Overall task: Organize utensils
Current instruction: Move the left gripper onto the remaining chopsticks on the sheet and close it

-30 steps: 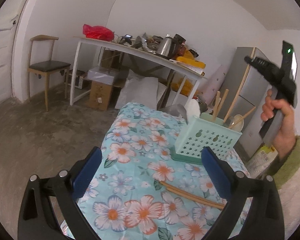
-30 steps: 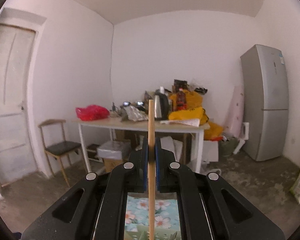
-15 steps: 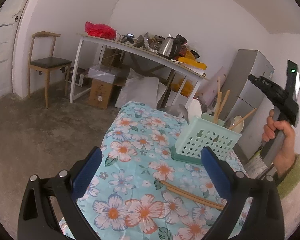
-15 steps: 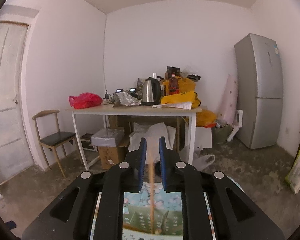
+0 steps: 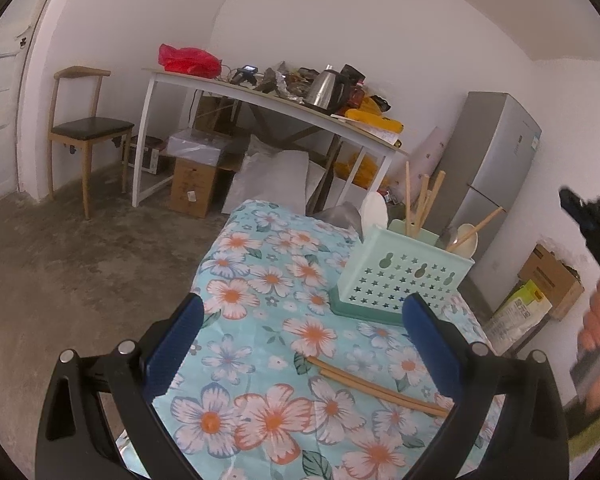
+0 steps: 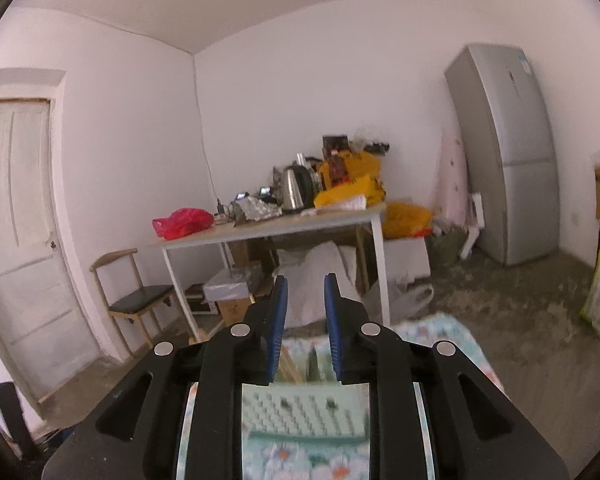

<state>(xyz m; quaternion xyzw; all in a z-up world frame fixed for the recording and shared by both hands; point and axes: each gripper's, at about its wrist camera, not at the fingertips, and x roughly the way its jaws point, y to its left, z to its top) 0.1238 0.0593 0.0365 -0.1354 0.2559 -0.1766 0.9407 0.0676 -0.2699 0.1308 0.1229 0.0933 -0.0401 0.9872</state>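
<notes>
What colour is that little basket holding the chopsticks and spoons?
The basket is pale mint green with star-shaped cutouts, clearest in the left wrist view.

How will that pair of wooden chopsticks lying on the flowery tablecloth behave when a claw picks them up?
The chopsticks look like thin, stiff wood, so they probably won't bend and should feel light. They are long and slender, so a grip near one end may let them swing or pivot. Lying side by side on the soft tablecloth, one could slip away or roll as the pads close.

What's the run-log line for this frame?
right tool: empty, just opened | left tool: open | loose wooden chopsticks: on cloth | mint perforated basket: holds utensils
</notes>
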